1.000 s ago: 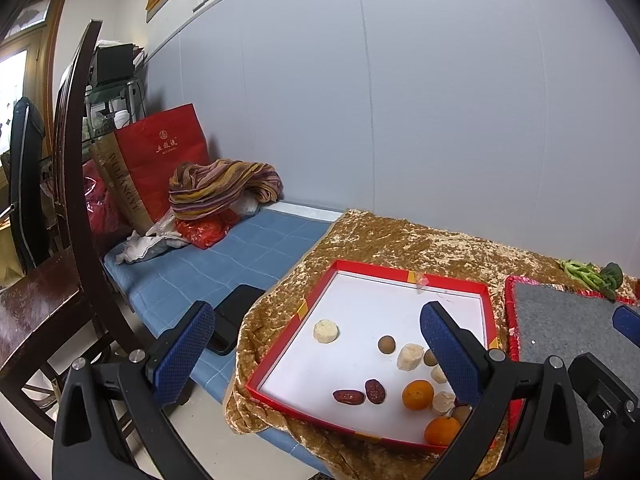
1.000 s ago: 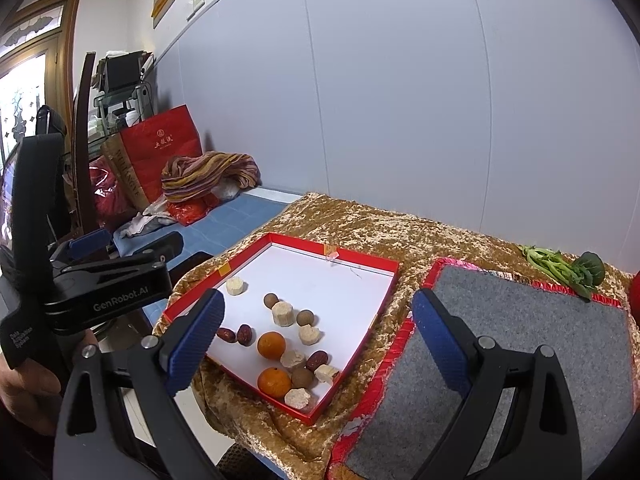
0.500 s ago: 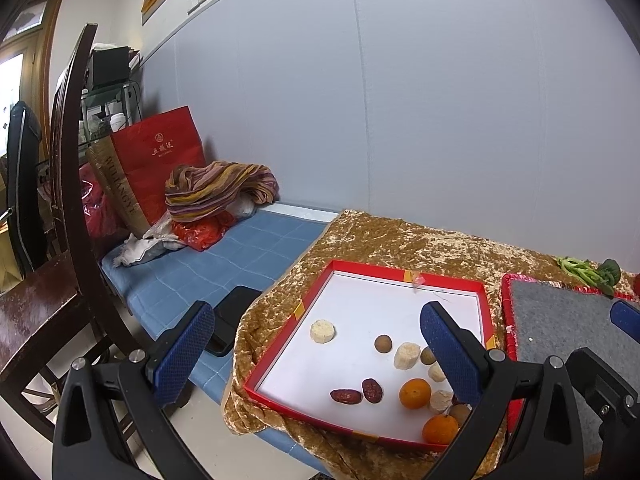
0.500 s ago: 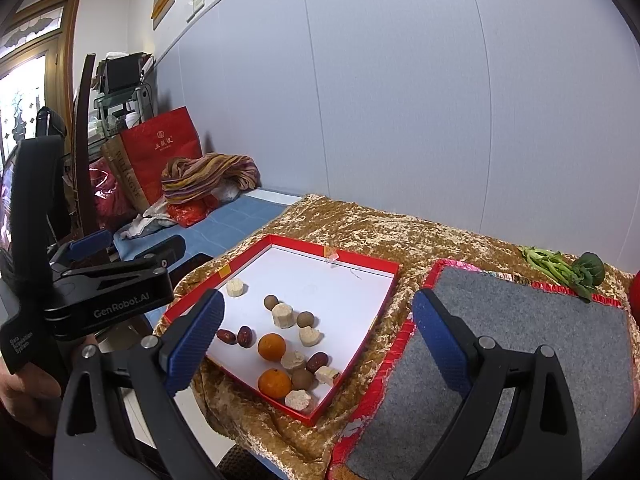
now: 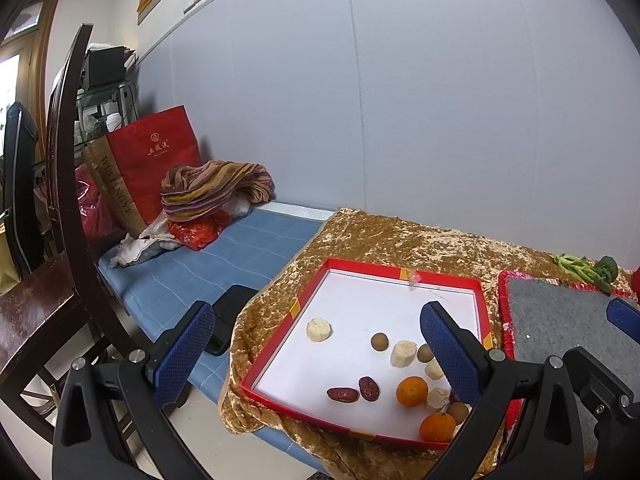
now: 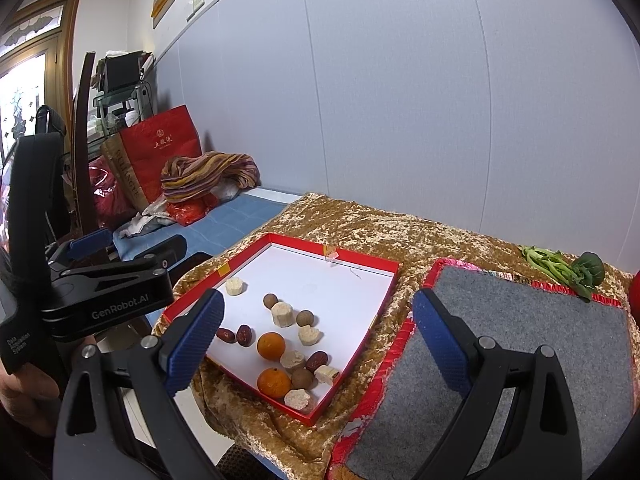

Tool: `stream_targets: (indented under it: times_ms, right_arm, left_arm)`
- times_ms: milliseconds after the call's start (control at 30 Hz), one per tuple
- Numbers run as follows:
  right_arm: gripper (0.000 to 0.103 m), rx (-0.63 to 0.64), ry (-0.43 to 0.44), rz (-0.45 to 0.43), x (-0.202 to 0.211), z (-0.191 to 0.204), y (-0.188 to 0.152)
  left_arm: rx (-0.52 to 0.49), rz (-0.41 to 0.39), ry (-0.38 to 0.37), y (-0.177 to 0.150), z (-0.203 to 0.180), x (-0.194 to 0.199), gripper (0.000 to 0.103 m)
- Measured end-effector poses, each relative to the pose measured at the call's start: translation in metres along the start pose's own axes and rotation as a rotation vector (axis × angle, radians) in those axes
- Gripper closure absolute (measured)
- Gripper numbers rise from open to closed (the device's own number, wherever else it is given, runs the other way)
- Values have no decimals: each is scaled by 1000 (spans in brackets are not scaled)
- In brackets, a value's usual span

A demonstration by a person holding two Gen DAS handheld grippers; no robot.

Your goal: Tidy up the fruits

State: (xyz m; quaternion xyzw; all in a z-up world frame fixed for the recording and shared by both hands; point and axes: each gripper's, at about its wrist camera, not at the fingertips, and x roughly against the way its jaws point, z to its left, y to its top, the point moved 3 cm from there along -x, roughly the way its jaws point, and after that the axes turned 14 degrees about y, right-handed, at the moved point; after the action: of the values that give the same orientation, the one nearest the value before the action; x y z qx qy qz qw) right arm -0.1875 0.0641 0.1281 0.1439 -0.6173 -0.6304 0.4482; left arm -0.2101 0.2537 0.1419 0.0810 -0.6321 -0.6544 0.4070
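Holding both tongs open above the fruit tray

The left gripper [image 5: 316,352] and the right gripper [image 6: 320,336] are both wide open and hold nothing. The red tray [image 6: 362,262] with white floor lies on the gold cloth [image 6: 360,224]. Inside it are two oranges [image 6: 271,345], dark dates [image 6: 243,335], brown round fruits [image 6: 270,301] and pale pieces [image 6: 234,286]. Beside the tray lies a grey mat [image 6: 532,320], bare.

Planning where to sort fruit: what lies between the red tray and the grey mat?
Only a bare strip of gold cloth, seen in the right wrist view, separates red tray from grey mat.
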Motion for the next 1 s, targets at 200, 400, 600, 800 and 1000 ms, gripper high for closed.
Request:
stream_targets:
  times_ms: [200,400,600,800,1000]
  right_arm:
    - [8,-3,-2,-1,0,-1,0]
    - [8,-2,-3,-3,0,0,-1]
    - [8,-2,-3,-2,0,-1,0]
    - [8,-2,-2,-2,0,0,0]
    - [8,-2,-2,-2,0,0,0]
  left_arm:
    - [-4,-2,-6,0,-1,0,0]
    - [-4,-2,-10,0,-1,0,0]
    - [-6,-5,-13,1,-1,0,0]
    - [-5,-5,-12,1,-1,1,0]
    - [-5,-5,-16,1,-1,0,0]
